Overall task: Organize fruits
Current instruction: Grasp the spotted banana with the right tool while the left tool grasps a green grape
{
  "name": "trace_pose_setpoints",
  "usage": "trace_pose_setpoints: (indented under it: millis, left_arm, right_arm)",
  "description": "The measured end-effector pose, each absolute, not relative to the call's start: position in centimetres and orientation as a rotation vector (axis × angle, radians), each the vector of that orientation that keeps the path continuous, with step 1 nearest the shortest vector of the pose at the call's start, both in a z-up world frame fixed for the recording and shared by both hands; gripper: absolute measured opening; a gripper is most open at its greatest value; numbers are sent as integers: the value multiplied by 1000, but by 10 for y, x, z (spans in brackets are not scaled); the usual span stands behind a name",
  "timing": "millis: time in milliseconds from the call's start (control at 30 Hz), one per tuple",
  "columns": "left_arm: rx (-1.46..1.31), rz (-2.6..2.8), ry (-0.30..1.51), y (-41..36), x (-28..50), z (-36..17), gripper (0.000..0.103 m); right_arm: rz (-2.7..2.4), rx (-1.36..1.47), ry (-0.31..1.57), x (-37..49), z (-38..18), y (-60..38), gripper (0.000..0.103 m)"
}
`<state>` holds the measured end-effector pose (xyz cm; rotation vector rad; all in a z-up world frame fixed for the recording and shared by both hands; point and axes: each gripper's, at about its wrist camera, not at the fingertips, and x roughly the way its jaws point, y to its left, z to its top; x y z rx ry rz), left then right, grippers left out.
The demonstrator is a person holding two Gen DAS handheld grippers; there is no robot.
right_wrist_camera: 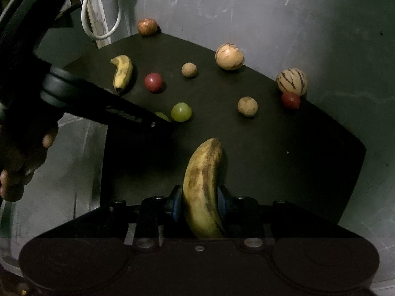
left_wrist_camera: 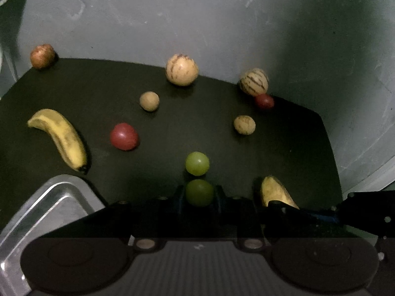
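On a black mat (left_wrist_camera: 284,153) lie scattered fruits. My left gripper (left_wrist_camera: 199,194) is shut on a green grape (left_wrist_camera: 199,191), which sits between its blue pads; from the right wrist view that grape (right_wrist_camera: 161,116) is mostly hidden behind the left gripper's finger (right_wrist_camera: 128,116). A second green grape (left_wrist_camera: 197,163) rests just beyond it. My right gripper (right_wrist_camera: 200,203) is shut on a spotted yellow banana (right_wrist_camera: 205,162), pads pressing both of its sides near the lower end. In the left wrist view that banana (left_wrist_camera: 274,192) shows at the right.
Another banana (left_wrist_camera: 61,138), two red fruits (left_wrist_camera: 123,136) (left_wrist_camera: 264,101), two striped melons (left_wrist_camera: 181,69) (left_wrist_camera: 253,82), two small tan fruits (left_wrist_camera: 149,101) (left_wrist_camera: 244,124) and a brownish apple (left_wrist_camera: 42,56) lie on the mat. A metal tray (left_wrist_camera: 56,197) sits near left. Grey wall behind.
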<state>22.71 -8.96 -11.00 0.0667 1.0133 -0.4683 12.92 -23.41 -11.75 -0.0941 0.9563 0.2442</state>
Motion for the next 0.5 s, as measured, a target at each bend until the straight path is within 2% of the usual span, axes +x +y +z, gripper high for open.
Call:
trace_pose_setpoints:
  millis: [500]
  left_arm:
    - [12,-405,957,-15,184,-62,25]
  right_arm:
    - [295,-101,884,123,-51,-206,31]
